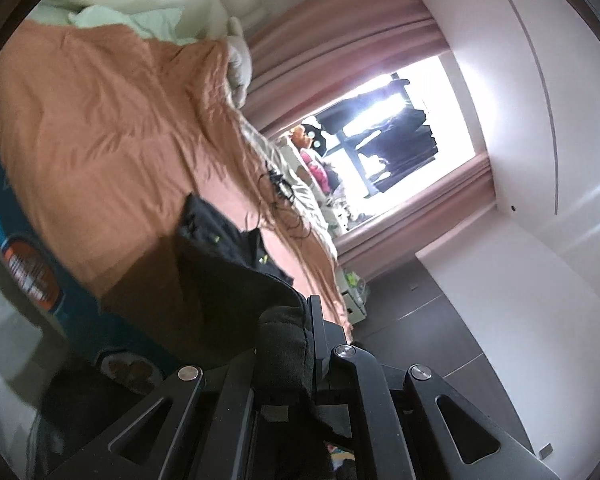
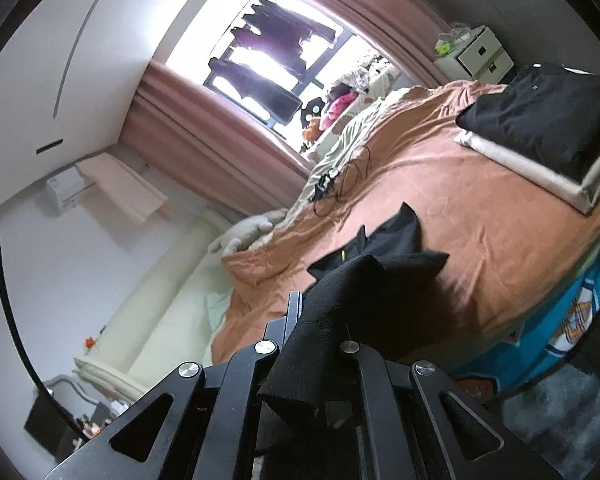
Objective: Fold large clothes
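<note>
A black garment (image 1: pixel 224 264) hangs above the orange bedspread (image 1: pixel 100 128), held at two edges. My left gripper (image 1: pixel 300 344) is shut on one thick bunched edge of it, and the cloth covers most of the fingers. In the right wrist view the same black garment (image 2: pixel 364 280) rises from the bed to my right gripper (image 2: pixel 316 356), which is shut on another edge. A far part of the garment lies on the orange bedspread (image 2: pixel 480 220). Both views are strongly tilted.
A folded stack (image 2: pixel 540 136) with a black piece on cream ones sits on the bed's far corner. Black cables (image 2: pixel 340 188) lie near the window side. A white drawer unit (image 2: pixel 476 56) stands past the bed. A teal sheet (image 2: pixel 560 320) hangs at the bed's side.
</note>
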A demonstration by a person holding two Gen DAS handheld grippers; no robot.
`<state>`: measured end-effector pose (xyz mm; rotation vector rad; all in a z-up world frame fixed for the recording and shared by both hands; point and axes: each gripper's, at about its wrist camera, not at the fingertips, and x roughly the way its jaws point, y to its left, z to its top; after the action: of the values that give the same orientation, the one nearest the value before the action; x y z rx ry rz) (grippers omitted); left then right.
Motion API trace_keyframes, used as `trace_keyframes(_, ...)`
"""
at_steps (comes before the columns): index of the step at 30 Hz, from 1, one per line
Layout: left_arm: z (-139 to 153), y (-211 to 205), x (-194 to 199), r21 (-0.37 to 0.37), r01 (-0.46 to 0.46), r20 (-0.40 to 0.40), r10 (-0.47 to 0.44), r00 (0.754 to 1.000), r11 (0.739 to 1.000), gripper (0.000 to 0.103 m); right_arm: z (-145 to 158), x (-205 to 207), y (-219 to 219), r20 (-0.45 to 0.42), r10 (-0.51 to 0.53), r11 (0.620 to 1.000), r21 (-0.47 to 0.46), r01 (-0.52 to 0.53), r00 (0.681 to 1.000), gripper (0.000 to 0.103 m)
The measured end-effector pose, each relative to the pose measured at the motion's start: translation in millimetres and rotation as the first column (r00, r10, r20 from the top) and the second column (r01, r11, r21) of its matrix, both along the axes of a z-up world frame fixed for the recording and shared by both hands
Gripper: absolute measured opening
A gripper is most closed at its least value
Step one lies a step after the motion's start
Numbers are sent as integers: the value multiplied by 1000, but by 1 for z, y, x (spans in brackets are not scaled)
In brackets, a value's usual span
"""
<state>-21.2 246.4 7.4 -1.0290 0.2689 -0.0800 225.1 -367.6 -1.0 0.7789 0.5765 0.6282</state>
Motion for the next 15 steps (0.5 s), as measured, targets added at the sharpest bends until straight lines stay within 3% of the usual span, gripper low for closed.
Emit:
trace_keyframes(7,25,14,56,36,1,10,-1,1000,999,2,11,56,13,4,-13,1000,6,13,1000,5)
trace_keyframes(15,52,47,160,66,-5,-14,5,1000,998,2,24,147,38,-3,-40,999,27,40,999,5)
